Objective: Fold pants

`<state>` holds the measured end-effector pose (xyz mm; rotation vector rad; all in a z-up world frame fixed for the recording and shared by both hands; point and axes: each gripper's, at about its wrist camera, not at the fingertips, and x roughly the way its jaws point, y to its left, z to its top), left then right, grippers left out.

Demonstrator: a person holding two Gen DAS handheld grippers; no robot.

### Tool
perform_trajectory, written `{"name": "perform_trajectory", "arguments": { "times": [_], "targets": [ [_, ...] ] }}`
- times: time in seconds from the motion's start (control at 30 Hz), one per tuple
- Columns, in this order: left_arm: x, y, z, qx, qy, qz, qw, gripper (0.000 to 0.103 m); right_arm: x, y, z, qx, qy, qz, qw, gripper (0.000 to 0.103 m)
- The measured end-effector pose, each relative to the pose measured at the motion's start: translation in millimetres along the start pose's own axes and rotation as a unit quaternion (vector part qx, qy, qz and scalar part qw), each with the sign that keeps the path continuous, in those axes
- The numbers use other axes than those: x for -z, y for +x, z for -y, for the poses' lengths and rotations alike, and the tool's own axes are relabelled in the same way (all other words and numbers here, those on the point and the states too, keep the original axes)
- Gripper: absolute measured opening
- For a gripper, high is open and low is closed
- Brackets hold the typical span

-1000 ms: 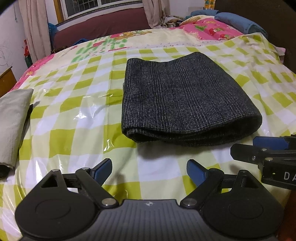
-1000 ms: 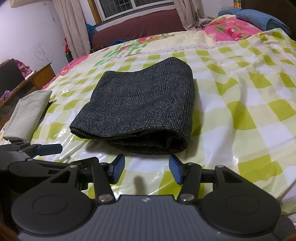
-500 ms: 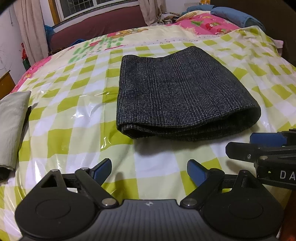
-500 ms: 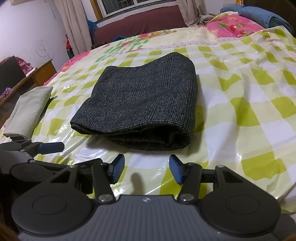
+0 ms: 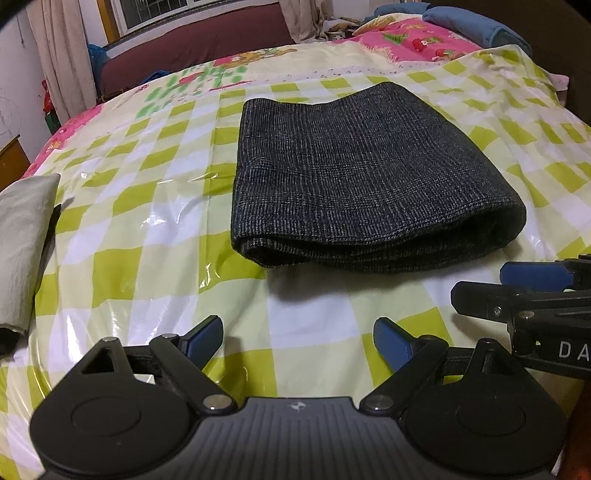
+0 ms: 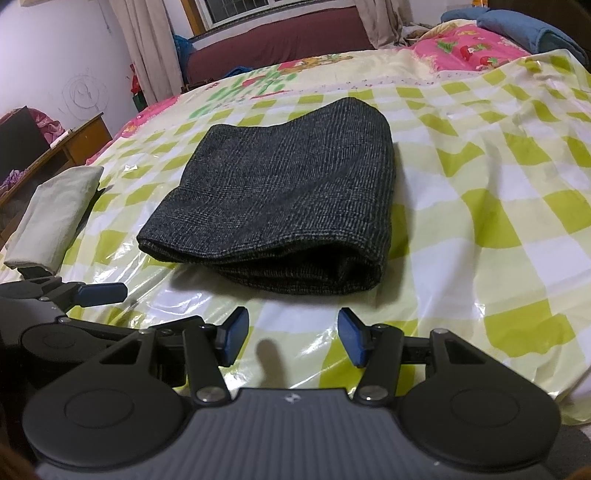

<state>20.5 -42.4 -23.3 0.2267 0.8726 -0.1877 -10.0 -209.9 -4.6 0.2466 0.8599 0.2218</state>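
Note:
Dark grey pants (image 5: 354, 177) lie folded into a thick flat bundle on the green-and-white checked plastic sheet (image 5: 147, 258) over the bed; in the right wrist view the pants (image 6: 288, 199) sit centre frame. My left gripper (image 5: 298, 338) stands open, nothing between its blue pads, a short way in front of the bundle's near edge. My right gripper (image 6: 291, 338) is open and empty too, just short of the folded edge. Each gripper shows in the other's view at the side.
A folded light grey-green cloth (image 5: 22, 243) lies at the bed's left edge, also visible as the grey-green cloth (image 6: 55, 214). Pink floral bedding and a blue pillow (image 5: 476, 22) lie at the far right. A wooden cabinet (image 6: 55, 147) stands left of the bed.
Only the left view has tipped slightly, so the pants sit a little lower in it. Both grippers keep the same opening; the pants have not moved.

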Motion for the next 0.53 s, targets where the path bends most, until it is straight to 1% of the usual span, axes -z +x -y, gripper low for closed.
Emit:
{"name": "perform_trajectory", "arguments": {
  "times": [0.53],
  "targets": [
    [0.7,-0.3,1.3,-0.005,0.004,0.002,1.0,0.101,0.1,0.5,0.7,0.0,0.0,-0.001,1.0,0.055]
  ]
}}
